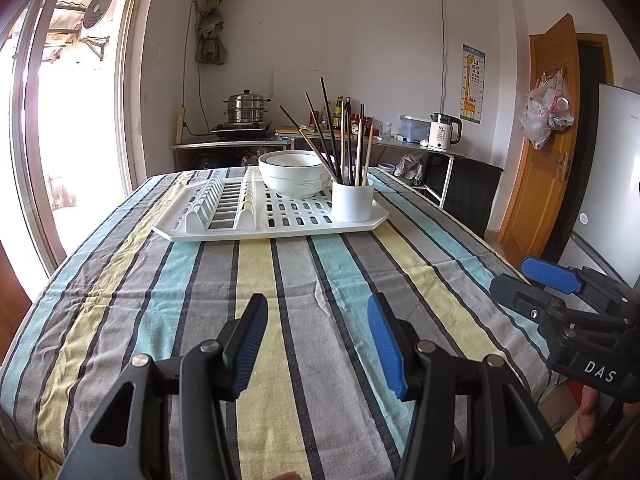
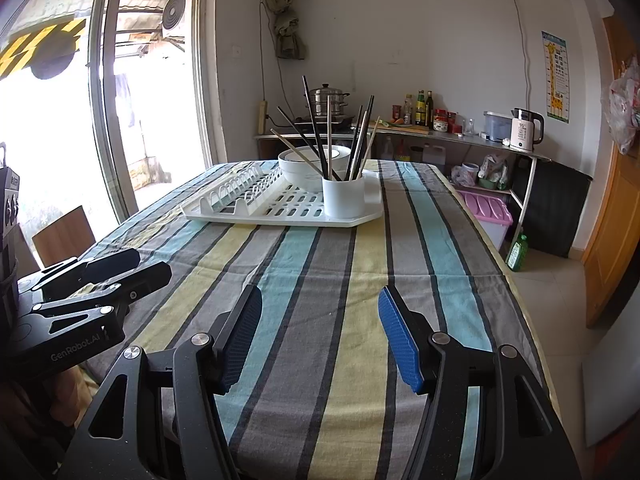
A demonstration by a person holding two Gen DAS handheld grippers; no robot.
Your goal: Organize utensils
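A white dish rack tray (image 1: 208, 236) (image 2: 360, 220) lies at the far end of the striped table. On it stand a white bowl (image 1: 292, 176) (image 2: 304, 168) and a white cup (image 1: 352, 200) (image 2: 344, 198) holding several black and wooden chopsticks (image 1: 332, 136) (image 2: 320, 132). My left gripper (image 1: 318, 316) (image 2: 150, 266) hovers open over the near tablecloth, nothing between its blue pads. My right gripper (image 2: 320, 308) (image 1: 520, 276) is open too, beside the left one, empty, well short of the rack.
The striped tablecloth (image 1: 280, 280) covers the table; its right edge drops to a tiled floor. A counter behind holds a steamer pot (image 1: 245, 110), bottles and a white kettle (image 1: 442, 132). A pink-lidded bin (image 2: 486, 208) and green bottle (image 2: 517, 252) sit on the floor at right.
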